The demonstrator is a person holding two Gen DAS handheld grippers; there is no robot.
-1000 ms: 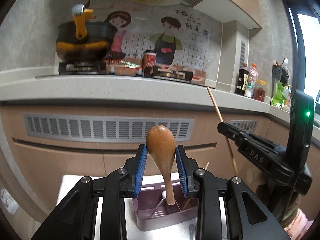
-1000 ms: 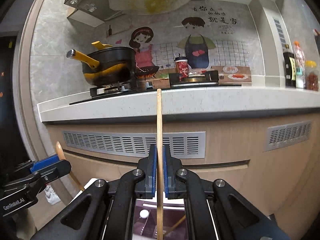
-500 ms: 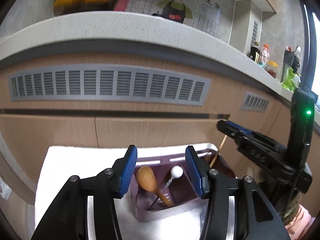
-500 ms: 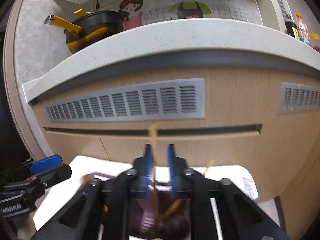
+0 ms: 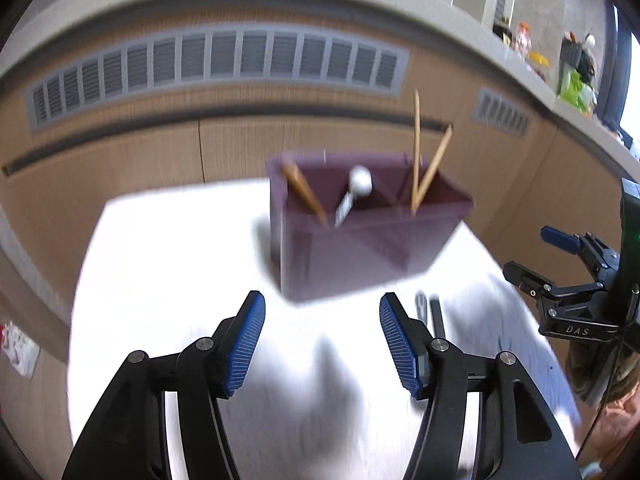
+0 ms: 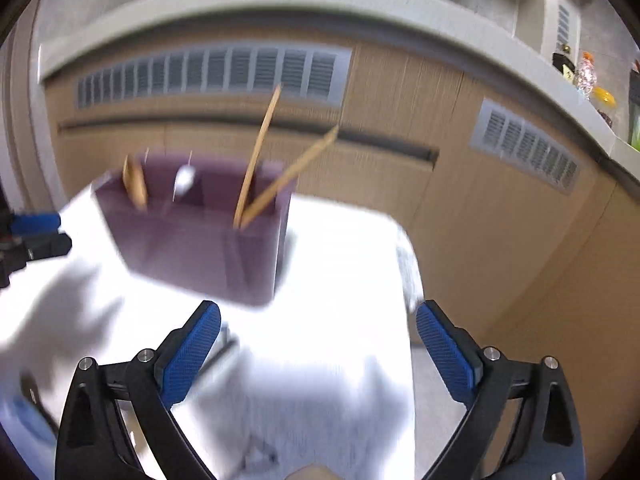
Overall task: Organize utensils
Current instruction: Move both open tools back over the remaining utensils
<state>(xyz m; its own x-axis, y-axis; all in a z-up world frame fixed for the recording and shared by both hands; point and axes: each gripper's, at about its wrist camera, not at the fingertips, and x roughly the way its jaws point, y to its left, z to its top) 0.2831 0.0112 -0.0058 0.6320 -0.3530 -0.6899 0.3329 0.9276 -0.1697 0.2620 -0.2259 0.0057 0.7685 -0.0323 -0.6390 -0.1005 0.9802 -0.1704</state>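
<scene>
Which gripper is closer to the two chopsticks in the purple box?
Right, though only slightly. The chopsticks stand in the box's right end; the right gripper sits just before that end, while the left gripper faces the box's middle.

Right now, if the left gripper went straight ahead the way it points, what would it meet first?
Probably the near wall of the dark purple plastic utensil holder, which stands ahead of the open left gripper on the white table. The picture is blurred, so depth is uncertain.

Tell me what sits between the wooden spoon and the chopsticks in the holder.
A white-headed utensil, between the spoon and chopsticks; both views show it.
</scene>
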